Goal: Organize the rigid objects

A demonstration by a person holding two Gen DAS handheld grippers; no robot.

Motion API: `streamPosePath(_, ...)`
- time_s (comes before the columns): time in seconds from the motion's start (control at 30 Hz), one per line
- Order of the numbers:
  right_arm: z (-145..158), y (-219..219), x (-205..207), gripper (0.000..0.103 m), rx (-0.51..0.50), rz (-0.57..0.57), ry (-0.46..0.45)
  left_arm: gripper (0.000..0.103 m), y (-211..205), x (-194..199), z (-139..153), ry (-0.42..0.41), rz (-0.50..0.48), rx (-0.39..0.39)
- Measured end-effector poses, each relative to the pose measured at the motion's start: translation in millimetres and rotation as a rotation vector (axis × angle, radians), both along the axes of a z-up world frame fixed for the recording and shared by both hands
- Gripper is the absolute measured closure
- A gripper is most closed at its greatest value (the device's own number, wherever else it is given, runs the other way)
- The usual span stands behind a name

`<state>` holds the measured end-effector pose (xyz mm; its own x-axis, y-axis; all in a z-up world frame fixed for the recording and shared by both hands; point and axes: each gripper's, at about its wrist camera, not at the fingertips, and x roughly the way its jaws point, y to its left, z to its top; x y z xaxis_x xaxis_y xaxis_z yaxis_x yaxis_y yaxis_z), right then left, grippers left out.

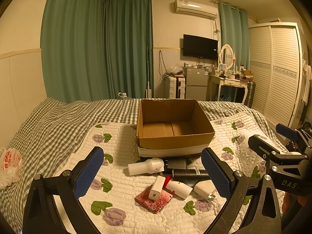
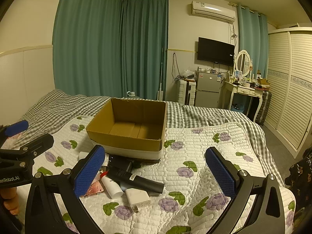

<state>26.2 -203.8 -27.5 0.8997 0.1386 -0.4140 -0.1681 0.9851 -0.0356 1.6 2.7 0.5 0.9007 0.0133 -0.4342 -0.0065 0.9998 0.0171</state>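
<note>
An open, empty cardboard box [image 1: 173, 134] stands on the quilt; it also shows in the right wrist view [image 2: 126, 138]. In front of it lies a pile: a white hair dryer [image 1: 146, 165], a black cylinder [image 1: 190, 174] [image 2: 136, 180], a white tube with a red cap [image 1: 178, 188] [image 2: 111, 188], a white power bank [image 1: 156, 187] on a pink rose-patterned case [image 1: 153, 199] [image 2: 93, 189], and a white plug charger [image 1: 204, 190] [image 2: 138, 197]. My left gripper [image 1: 153, 172] is open above the pile. My right gripper [image 2: 154, 168] is open, with the pile at its lower left.
The flowered quilt [image 2: 195, 156] lies over a checked bedsheet [image 1: 48, 126]. A white plastic bag [image 1: 9, 167] sits at the bed's left edge. A fridge [image 1: 196, 83], suitcase, dressing table [image 1: 230, 81] and wardrobe [image 1: 276, 74] stand beyond the bed.
</note>
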Motion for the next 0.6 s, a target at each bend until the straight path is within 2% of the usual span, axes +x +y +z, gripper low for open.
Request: streamPosePath(0.6,-10.0,2.0,3.5,0.000,-0.009,0.025,0.034,0.001,4.4,7.2,-12.0,0.015,0.018,-0.001)
